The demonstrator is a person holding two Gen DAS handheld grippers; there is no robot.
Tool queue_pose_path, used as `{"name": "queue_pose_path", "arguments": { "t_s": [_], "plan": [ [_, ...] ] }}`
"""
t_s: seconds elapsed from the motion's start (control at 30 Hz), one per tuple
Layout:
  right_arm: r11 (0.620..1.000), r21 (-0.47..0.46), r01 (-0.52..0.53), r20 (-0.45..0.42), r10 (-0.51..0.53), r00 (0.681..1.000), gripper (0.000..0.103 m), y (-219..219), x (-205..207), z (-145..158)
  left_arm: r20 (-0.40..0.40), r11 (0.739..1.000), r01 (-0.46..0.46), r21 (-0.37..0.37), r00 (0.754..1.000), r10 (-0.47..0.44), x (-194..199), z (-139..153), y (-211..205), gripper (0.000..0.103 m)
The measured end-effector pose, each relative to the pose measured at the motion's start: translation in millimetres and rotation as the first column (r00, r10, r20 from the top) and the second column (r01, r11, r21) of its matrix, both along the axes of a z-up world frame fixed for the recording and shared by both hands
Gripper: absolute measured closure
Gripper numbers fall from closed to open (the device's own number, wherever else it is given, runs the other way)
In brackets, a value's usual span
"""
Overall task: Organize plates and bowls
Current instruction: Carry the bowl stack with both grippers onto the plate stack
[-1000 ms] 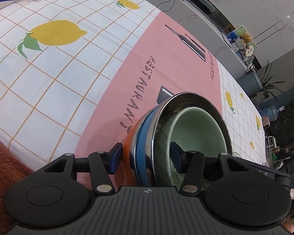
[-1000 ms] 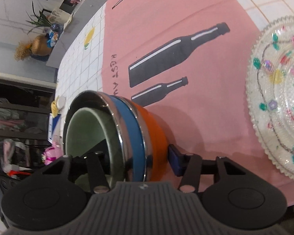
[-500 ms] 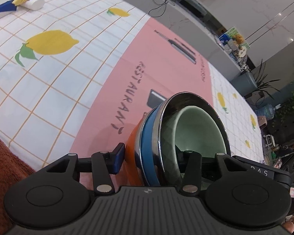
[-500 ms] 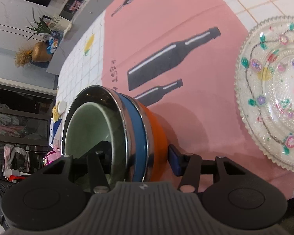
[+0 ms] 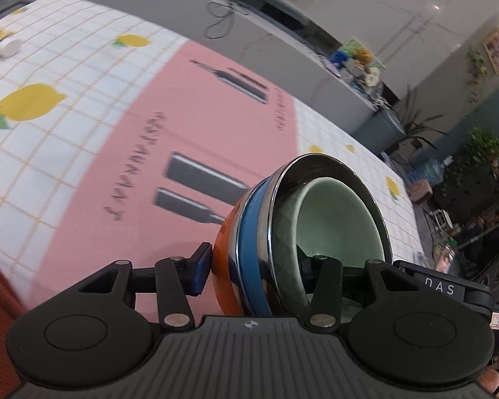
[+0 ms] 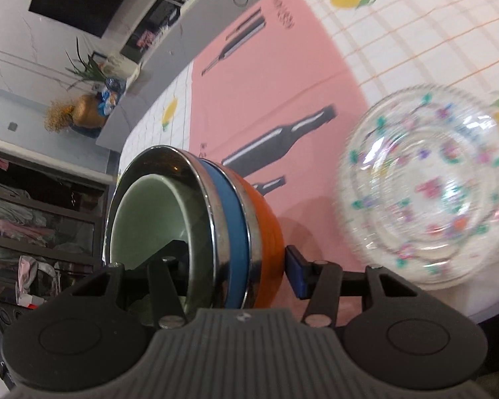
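Observation:
A nested stack of bowls (image 5: 269,232) hangs tilted above the table: orange outside, then blue, then steel, with a pale green bowl (image 5: 336,219) innermost. My left gripper (image 5: 252,272) is shut on one side of the stack's rim, one finger outside and one inside. My right gripper (image 6: 236,266) is shut on the opposite side of the same stack (image 6: 229,219). A clear glass plate (image 6: 429,186) with coloured flower dots lies on the table to the right of the stack in the right wrist view.
The table has a pink cloth panel (image 5: 169,126) with bottle prints, flanked by white checked cloth with lemons (image 5: 26,103). A small white roll (image 5: 8,46) lies at the far left. A grey counter (image 5: 282,36) and plants stand beyond the table.
Both grippers have lifted the bowl stack higher off the table and carried it toward the glass plate, which now sits closer in the right wrist view.

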State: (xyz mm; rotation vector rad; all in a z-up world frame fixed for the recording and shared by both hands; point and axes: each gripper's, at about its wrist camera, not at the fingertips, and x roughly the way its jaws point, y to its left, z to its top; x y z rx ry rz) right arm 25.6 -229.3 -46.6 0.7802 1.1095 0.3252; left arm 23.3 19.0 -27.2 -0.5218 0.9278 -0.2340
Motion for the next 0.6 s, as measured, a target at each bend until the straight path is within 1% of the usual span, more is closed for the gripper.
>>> {"name": "queue_pose_path", "arguments": {
  "t_s": [0.17, 0.27, 0.37, 0.5, 0.6],
  "plan": [
    [0.999, -0.009, 0.034, 0.044, -0.034, 0.998, 0.052, -39.2, -8.5, 13.1, 0.025, 0.999, 0.052, -0.011, 0.998, -0.051, 4.5, 8.4, -36.0, 0.050],
    [0.998, -0.016, 0.056, 0.045, -0.055, 0.997, 0.052, -59.7, -7.7, 18.4, 0.026, 0.998, 0.068, -0.018, 0.997, -0.068, 10.8, 9.4, -56.2, 0.050],
    [0.998, -0.029, 0.050, 0.038, -0.049, 0.998, 0.052, -79.2, -2.4, 21.1, 0.015, 0.997, 0.077, -0.030, 0.997, -0.077, 18.5, 6.8, -72.6, 0.050],
    [0.999, -0.048, 0.019, 0.030, -0.017, 0.999, 0.052, -99.0, 8.7, 17.4, -0.009, 0.996, 0.076, -0.036, 0.997, -0.077, 27.6, -1.1, -89.8, 0.050],
    [1.000, -0.028, 0.010, 0.028, -0.009, 1.000, 0.052, -110.8, 12.6, 4.4, -0.021, 0.997, 0.074, -0.017, 0.997, -0.074, 30.3, -9.2, -98.9, 0.050]
  ]
}}
